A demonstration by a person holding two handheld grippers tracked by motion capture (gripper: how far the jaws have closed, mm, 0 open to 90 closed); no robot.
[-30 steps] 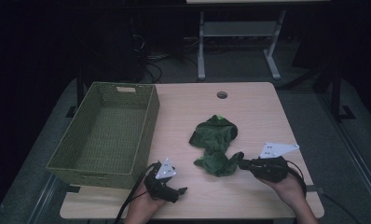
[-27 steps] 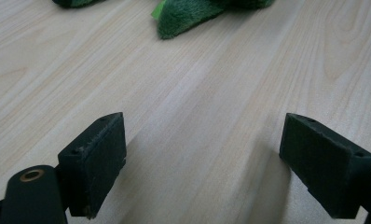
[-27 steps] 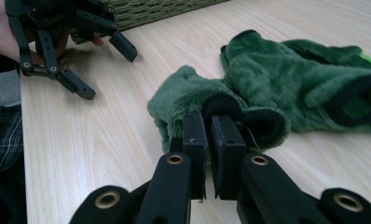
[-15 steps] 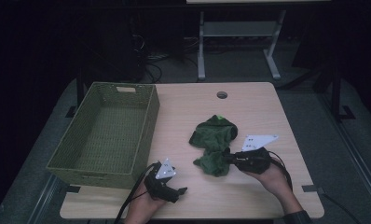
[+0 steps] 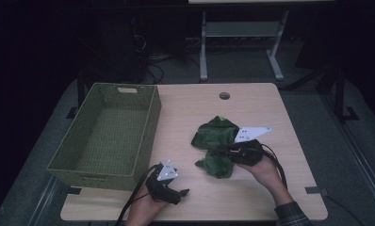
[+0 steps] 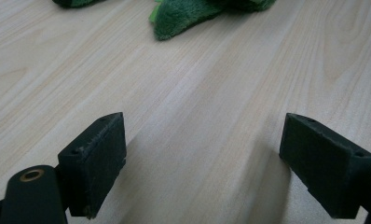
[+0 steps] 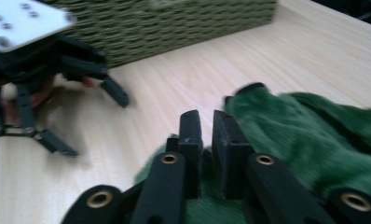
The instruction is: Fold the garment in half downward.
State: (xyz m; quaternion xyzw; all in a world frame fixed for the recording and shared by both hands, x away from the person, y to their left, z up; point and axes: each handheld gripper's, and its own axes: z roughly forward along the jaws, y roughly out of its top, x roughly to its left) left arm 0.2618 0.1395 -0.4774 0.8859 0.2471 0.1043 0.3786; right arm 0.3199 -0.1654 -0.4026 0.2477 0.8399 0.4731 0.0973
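Note:
A crumpled dark green cloth (image 5: 215, 141) lies on the wooden table (image 5: 195, 108), right of centre. My right gripper (image 5: 219, 150) reaches in from the right, low over the cloth's near part. In the right gripper view its jaws (image 7: 207, 128) stand almost together, shut, with nothing seen between them and the green cloth (image 7: 314, 135) spread under and beyond them. My left gripper (image 5: 181, 194) rests near the table's front edge, open. In the left gripper view its wide jaws (image 6: 202, 123) frame bare wood, and the cloth's edge (image 6: 183, 16) lies farther off.
A green woven basket (image 5: 105, 134) stands empty on the table's left side; its wall (image 7: 174, 23) shows in the right gripper view behind the left gripper (image 7: 95, 126). A round cable hole (image 5: 224, 96) sits near the far edge.
The right hand has moved left from beside the cloth until its gripper is over the cloth's near part. The left hand has stayed in place.

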